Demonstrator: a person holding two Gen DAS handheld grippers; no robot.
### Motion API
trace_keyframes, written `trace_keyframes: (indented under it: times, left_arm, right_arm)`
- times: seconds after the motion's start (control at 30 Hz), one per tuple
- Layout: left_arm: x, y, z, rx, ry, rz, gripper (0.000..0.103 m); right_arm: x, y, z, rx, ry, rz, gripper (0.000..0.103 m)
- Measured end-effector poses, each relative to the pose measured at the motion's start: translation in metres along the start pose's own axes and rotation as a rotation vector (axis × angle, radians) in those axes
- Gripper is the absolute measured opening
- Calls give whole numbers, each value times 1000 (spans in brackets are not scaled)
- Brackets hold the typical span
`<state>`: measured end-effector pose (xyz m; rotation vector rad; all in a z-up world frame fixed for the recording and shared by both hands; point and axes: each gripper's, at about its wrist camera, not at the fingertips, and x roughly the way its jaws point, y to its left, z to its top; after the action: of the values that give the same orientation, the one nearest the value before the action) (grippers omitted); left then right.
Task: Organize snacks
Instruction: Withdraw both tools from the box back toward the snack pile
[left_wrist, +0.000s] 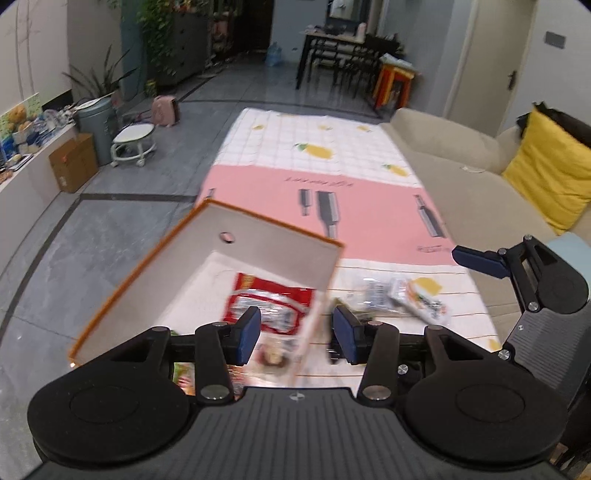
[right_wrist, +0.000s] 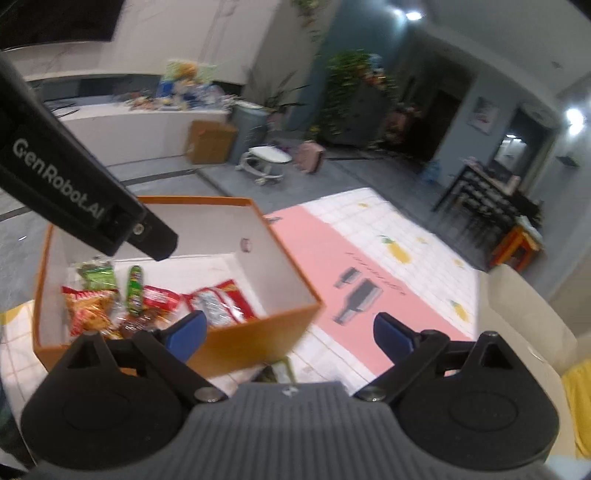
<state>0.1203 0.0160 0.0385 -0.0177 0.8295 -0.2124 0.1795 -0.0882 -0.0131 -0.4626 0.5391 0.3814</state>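
Orange snack box on a lemon-and-pink cloth, both claws above it with nothing held.

The cloth (right_wrist: 369, 266), white check with lemons and a pink band, covers the desk and runs off toward 12 o'clock beside a beige sofa (left_wrist: 454, 173). On it stands the orange box (right_wrist: 291, 317), white inside, toward 9 o'clock in the right wrist view. Inside it lie a red-and-white packet (right_wrist: 218, 304), an orange-red chip bag (right_wrist: 86, 310), a green bag (right_wrist: 96, 277) and a green tube (right_wrist: 135, 291), bunched at the 9 o'clock end. Loose wrappers (left_wrist: 402, 295), blurred, lie on the cloth just outside the box wall at 3 o'clock in the left wrist view. The right claw (right_wrist: 291, 332) stands wide apart, empty. The left claw (left_wrist: 295, 328) is partly apart over the box wall, gripping nothing.
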Motion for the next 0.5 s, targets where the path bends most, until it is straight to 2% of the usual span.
trace_keyframes:
  times: [0.1,0.27,0.5]
  left_arm:
    - [2,-20,-14,29,-4,-32,54]
    - [15,-45,-35,48,33,-92,54]
    - [45,-67,-62,65,128,-171,56]
  right_arm:
    - [-18,-7,-22,45,-7,-47,94]
    - [-38,-15,-65,115,15,-103,94]
    - [-38,-24,-126,210,119,-135,94]
